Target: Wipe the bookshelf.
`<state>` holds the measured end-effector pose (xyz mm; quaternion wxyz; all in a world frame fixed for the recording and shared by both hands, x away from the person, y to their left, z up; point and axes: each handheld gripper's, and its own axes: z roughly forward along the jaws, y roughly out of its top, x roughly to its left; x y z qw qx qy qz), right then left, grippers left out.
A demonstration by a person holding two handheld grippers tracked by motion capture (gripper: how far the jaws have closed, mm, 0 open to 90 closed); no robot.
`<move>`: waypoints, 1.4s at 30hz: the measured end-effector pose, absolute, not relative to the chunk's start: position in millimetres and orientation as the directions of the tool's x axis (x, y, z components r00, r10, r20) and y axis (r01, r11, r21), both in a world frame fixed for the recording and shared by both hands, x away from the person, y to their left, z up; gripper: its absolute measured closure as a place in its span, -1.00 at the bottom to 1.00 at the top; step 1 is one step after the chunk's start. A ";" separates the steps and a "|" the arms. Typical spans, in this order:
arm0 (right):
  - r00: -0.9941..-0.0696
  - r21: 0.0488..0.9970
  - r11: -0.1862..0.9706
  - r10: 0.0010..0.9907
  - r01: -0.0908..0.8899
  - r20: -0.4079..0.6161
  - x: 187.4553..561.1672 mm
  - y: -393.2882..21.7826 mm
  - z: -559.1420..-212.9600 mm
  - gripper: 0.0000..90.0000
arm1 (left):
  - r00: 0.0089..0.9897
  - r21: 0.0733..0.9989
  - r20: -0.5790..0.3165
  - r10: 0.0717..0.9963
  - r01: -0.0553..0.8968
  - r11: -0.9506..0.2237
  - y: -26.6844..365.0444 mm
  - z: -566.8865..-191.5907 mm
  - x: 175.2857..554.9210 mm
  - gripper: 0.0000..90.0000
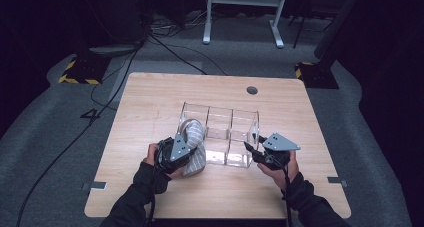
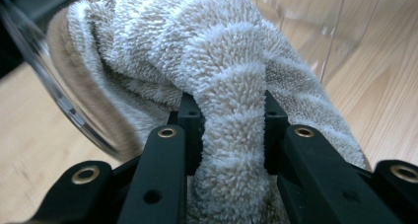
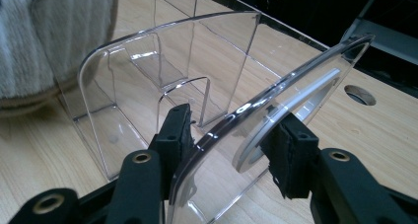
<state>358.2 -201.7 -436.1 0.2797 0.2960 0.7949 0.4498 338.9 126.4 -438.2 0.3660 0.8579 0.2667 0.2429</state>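
High view: on the wooden surface (image 1: 150,102) the left gripper (image 1: 186,146) pinches a striped grey towel (image 1: 194,137) at the clear acrylic organizer (image 1: 220,132)'s 9 o'clock end, while the right gripper (image 1: 252,148) meets its 3 o'clock end. Left gripper view: jaws squeeze the towel (image 2: 231,135). Right gripper view: jaws straddle the organizer's end wall (image 3: 231,135), their pads on it
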 end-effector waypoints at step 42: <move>-0.667 0.881 0.424 0.721 0.211 -0.187 359.2 -200.7 -436.7 0.23 | 0.783 0.909 0.196 0.591 0.081 -0.409 100.2 -388.5 315.4 0.62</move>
